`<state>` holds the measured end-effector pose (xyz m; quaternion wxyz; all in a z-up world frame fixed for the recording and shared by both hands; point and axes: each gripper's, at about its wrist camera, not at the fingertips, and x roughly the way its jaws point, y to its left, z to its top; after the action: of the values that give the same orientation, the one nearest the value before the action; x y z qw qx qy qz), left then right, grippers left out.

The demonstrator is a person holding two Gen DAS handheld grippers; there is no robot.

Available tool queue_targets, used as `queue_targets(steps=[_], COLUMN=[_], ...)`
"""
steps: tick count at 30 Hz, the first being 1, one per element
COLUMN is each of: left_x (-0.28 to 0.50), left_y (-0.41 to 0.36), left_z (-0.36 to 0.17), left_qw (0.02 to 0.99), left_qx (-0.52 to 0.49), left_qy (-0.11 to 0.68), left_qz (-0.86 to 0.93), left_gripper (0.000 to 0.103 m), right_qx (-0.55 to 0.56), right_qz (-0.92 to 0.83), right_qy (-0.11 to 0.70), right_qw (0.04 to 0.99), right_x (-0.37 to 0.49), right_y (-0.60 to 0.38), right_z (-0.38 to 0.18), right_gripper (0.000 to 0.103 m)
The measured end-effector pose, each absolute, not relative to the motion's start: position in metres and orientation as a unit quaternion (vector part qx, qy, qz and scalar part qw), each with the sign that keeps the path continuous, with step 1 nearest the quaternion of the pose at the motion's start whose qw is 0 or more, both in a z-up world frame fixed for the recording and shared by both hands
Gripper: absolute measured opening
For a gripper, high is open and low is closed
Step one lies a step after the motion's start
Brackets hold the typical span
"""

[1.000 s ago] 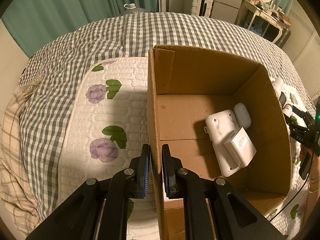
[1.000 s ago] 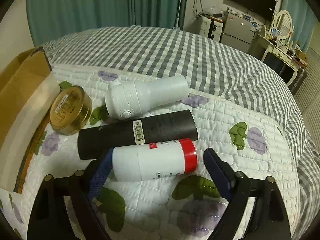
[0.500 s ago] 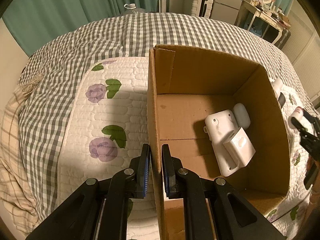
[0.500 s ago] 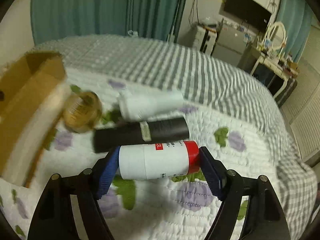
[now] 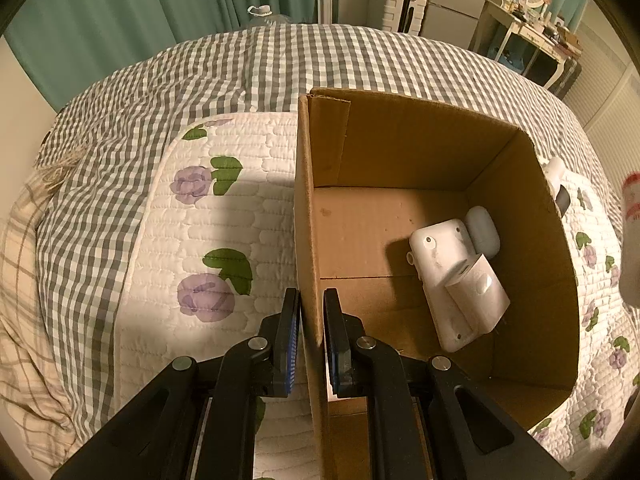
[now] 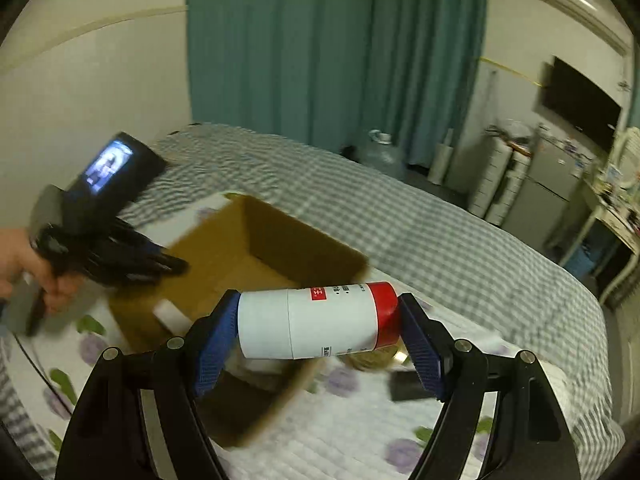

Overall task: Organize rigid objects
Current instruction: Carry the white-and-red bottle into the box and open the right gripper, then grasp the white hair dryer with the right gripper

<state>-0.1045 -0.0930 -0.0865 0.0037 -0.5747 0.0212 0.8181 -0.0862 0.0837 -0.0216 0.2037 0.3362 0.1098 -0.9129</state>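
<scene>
Right wrist: right gripper [image 6: 318, 330] clamped on red-capped white bottle [image 6: 320, 322], apparently above cardboard box [image 6: 276, 248]. Left gripper [image 5: 311, 336] pinching box wall.

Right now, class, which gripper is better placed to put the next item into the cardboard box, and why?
Right. The right gripper already holds the red-capped white bottle above the cardboard box. The left gripper is clamped on the box wall, steadying it.
</scene>
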Motion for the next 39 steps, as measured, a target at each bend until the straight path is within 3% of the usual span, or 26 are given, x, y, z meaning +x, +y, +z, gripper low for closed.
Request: queue_targets(steps=[18,20,23,30,35,39], left_x=[-0.105,-0.105,-0.105,-0.105,-0.104,-0.105], left_y=[-0.095,-0.095,-0.094,-0.094,-0.093,-0.093], left_z=[-0.086,-0.087,-0.087,-0.087,-0.086,-0.085], left_qw=[0.005,0.005,0.003,-0.001,-0.002,-0.003], left_qx=[-0.574,-0.574,-0.574,-0.577,-0.578,-0.580], left_qy=[0.022,0.021,0.023,0.018,0.015,0.010], left_qz=[0.819,0.819,0.819,0.817,0.816,0.815], left_gripper=[0.011,0.011,0.011,0.011,0.011,0.011], right_qx=[0.388,0.389,0.362,0.331,0.317,0.351], right_qz=[-0.877,-0.876,-0.885,-0.909,-0.928,-0.929], right_qy=[0.146,0.153,0.165,0.131,0.106,0.059], right_qw=[0.243,0.241,0.241,0.218,0.165,0.103], right_x=[-0.112,-0.111,-0.102,-0.096,-0.098,-0.115], right_y=[0.014,0.013,0.014,0.053,0.108,0.168], right_z=[-0.102,-0.105,-0.093,-0.043,-0.010,-0.017], right_gripper=[0.078,0.083,0.087,0.088,0.088,0.088])
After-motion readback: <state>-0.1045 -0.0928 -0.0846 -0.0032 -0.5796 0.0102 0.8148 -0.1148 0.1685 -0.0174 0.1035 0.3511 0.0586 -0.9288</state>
